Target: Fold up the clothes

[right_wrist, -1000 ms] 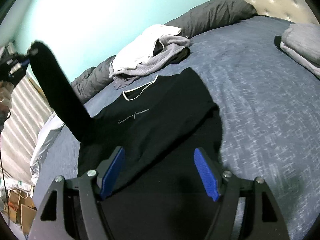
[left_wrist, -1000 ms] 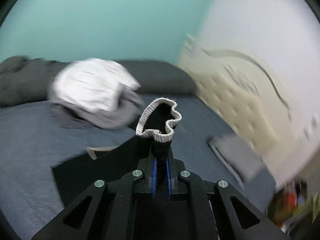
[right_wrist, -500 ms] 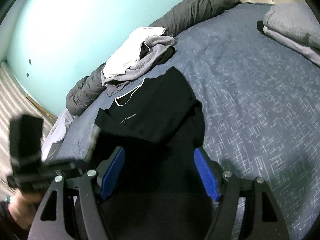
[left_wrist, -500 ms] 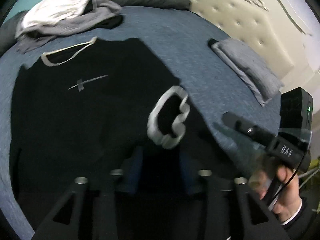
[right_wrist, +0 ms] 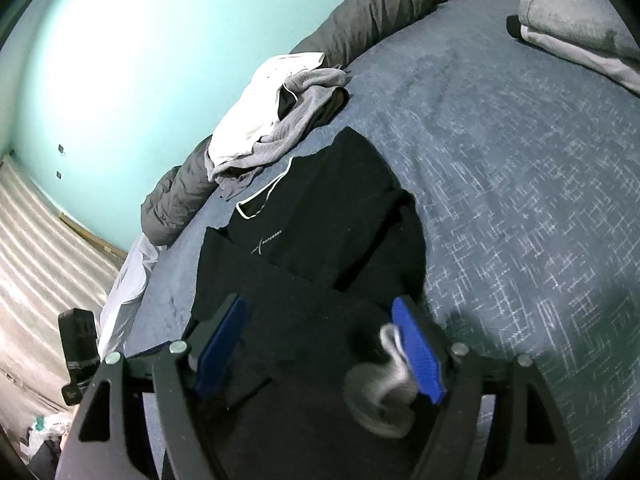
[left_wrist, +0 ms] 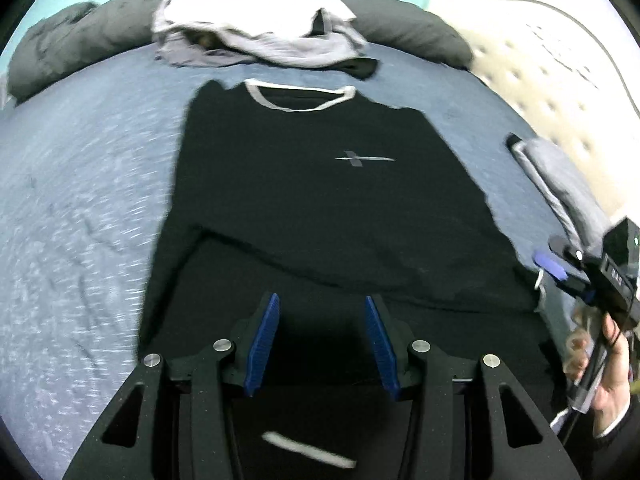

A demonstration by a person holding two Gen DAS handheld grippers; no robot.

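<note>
**Black sweatshirt laid flat on the bed, one sleeve folded across its body**

A black sweatshirt [left_wrist: 320,184] is spread face-up on the blue-grey bedspread [left_wrist: 80,208], its white-trimmed neckline [left_wrist: 298,98] pointed toward the far edge and a small pale chest logo [left_wrist: 362,159] visible. A sleeve is laid across the lower body of the garment, so that a diagonal fold edge is formed; its pale ribbed cuff [right_wrist: 384,392] is seen blurred in the right wrist view, just beside the inner face of one blue pad. Whether the cuff is touched by that pad cannot be told.

The left gripper [left_wrist: 320,344] is held low over the hem end of the sweatshirt with its blue-padded fingers spread and nothing between them. The right gripper [right_wrist: 320,352] is likewise spread wide over the black fabric (nothing is clamped). In the left wrist view the right gripper is also seen from outside at the right edge, gripped by a hand [left_wrist: 600,368] in a dark sleeve.

Beyond the neckline a heap of unfolded white and grey clothes [left_wrist: 256,28] is piled against a rolled dark grey duvet [left_wrist: 408,36]. A folded grey garment [left_wrist: 560,184] is set well apart on the bedspread, near the cream tufted headboard [left_wrist: 536,80]. A turquoise wall [right_wrist: 140,60] is seen behind the bed.
</note>
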